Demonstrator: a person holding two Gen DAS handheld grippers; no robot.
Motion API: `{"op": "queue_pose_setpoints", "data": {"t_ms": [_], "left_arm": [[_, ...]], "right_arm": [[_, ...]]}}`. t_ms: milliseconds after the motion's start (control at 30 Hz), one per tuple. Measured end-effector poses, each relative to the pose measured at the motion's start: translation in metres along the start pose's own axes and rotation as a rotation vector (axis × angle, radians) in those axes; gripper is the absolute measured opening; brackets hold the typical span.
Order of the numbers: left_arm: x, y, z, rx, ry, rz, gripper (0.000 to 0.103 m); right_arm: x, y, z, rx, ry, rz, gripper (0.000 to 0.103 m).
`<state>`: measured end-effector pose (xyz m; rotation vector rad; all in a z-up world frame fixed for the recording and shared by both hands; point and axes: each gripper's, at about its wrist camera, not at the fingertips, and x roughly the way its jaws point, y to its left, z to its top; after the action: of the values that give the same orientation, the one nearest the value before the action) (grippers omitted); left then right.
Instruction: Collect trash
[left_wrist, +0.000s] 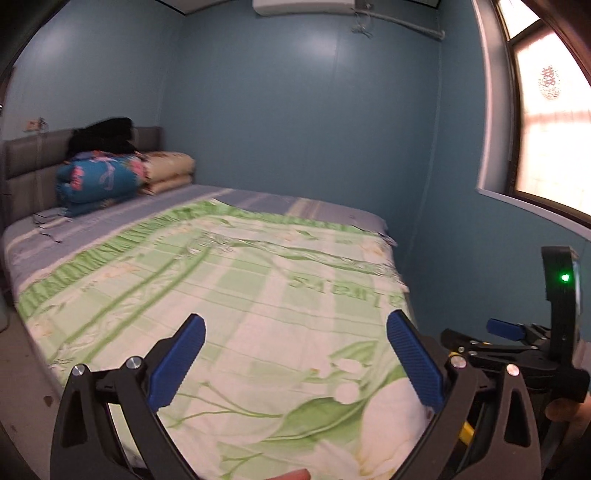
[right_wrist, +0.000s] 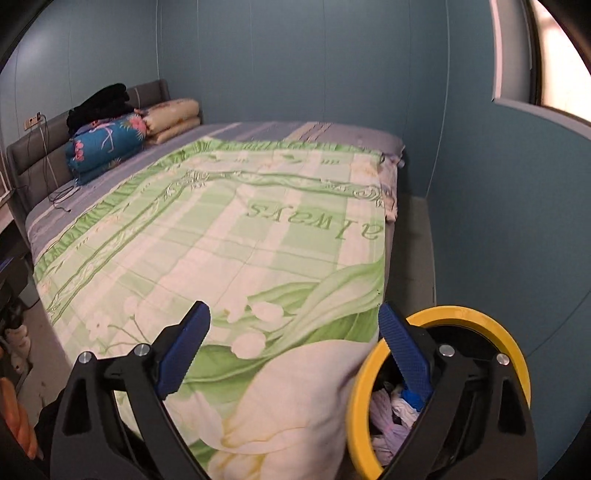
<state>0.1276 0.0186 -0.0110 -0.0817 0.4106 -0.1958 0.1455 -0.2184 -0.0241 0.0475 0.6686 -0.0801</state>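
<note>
Blue-walled bedroom, bed (right_wrist: 229, 229) with green floral quilt. Left gripper (left_wrist: 295, 363) and right gripper (right_wrist: 293, 347) both spread wide, nothing between pads. Yellow-rimmed bin (right_wrist: 480, 317) beside bed foot holds crumpled trash (right_wrist: 388, 410) (drop looks done). Next: spot remaining trash.

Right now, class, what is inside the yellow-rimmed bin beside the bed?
The bin holds crumpled white and pale purple scraps. The right gripper covers part of the opening, hiding anything deeper.
</note>
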Motion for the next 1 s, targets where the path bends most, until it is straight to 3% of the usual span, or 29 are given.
{"op": "queue_pose_setpoints", "data": {"t_ms": [233, 633, 1000], "left_arm": [[-0.038, 0.019, -0.019, -0.047, -0.061, 0.126, 0.095], [-0.066, 0.014, -0.048, -0.084, -0.034, 0.152, 0.095], [-0.070, 0.009, -0.058, -0.077, -0.015, 0.163, 0.095]], "right_arm": [[-0.015, 0.011, -0.018, 0.064, -0.087, -0.013, 0.090], [-0.051, 0.020, -0.036, 0.067, -0.233, -0.081, 0.094], [-0.056, 0.021, -0.044, 0.095, -0.247, -0.065, 0.095]]}}
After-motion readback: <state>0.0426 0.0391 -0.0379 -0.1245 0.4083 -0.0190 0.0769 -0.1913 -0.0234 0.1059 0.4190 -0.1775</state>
